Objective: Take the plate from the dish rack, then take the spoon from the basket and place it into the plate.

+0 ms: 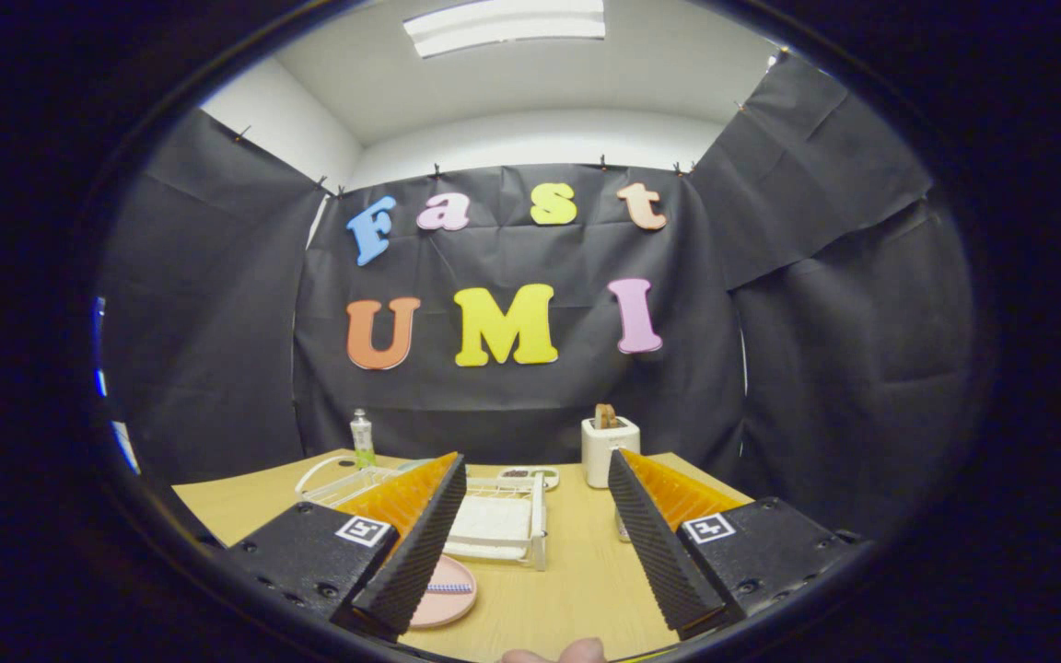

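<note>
Tongs (537, 470) apart, above plate (448, 592).

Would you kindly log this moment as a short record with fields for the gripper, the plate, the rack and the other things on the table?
gripper: open, fingers wide apart, holding nothing
plate: pink, flat on the table, beside the left finger, partly hidden by it
spoon: on the plate, it seems
dish rack: white, just ahead of the fingers
toaster: white, beyond the right finger, something brown in its slot
bottle: beyond the rack
</note>
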`<state>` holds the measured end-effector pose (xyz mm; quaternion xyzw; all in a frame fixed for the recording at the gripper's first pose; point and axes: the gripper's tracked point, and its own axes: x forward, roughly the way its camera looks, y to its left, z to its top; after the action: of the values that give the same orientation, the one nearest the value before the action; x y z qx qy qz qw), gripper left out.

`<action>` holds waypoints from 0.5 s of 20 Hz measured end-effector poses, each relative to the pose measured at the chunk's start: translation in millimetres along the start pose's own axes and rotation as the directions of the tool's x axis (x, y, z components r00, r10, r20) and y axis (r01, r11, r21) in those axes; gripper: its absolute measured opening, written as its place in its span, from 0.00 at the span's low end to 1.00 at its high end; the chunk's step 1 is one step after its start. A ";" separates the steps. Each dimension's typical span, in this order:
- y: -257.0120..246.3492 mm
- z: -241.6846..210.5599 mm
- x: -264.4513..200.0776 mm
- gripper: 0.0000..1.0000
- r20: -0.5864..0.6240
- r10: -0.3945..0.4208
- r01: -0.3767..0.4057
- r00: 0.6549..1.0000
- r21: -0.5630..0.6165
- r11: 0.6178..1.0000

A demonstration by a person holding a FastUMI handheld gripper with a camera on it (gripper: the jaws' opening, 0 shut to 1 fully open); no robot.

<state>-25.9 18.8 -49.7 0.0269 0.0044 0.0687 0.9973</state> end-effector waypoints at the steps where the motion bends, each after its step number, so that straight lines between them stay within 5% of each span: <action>1: 2.0 0.7 -0.5 1.00 0.004 0.005 -0.005 1.000 -0.007 1.000; 10: 9.1 3.4 2.6 1.00 0.017 0.023 -0.023 1.000 0.005 1.000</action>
<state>-24.5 27.9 -45.8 0.0300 -0.0040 0.0800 0.9963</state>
